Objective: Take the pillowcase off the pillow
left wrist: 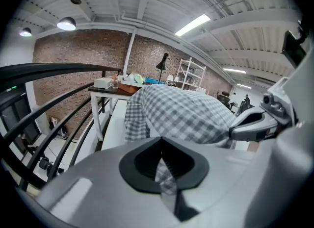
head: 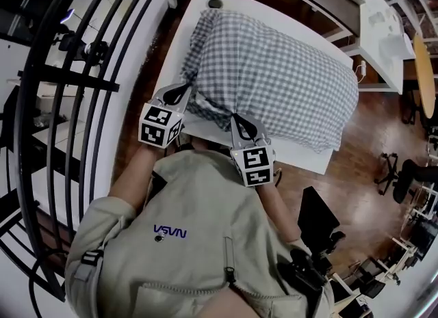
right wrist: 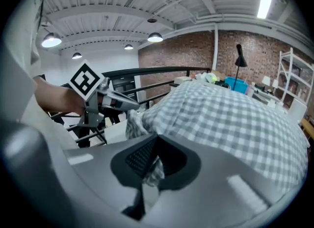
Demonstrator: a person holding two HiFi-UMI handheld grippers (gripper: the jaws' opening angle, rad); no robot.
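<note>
A pillow in a grey-and-white checked pillowcase (head: 274,77) lies on a white table (head: 183,29), its near end bunched toward me. My left gripper (head: 186,92) is shut on the pillowcase's near left edge; checked cloth shows pinched between its jaws (left wrist: 164,173). My right gripper (head: 237,120) is shut on the near edge further right, with a fold of the same fabric (right wrist: 153,170) caught between its jaws. From the right gripper view the left gripper (right wrist: 117,102) is seen gripping the cloth corner. The pillow itself is hidden inside the pillowcase (left wrist: 181,112).
A black curved railing (head: 61,104) runs along my left. The white table's near edge (head: 301,163) is just ahead of me. Beyond are another white desk (head: 376,22), a wooden floor and black chairs (head: 404,180) at right.
</note>
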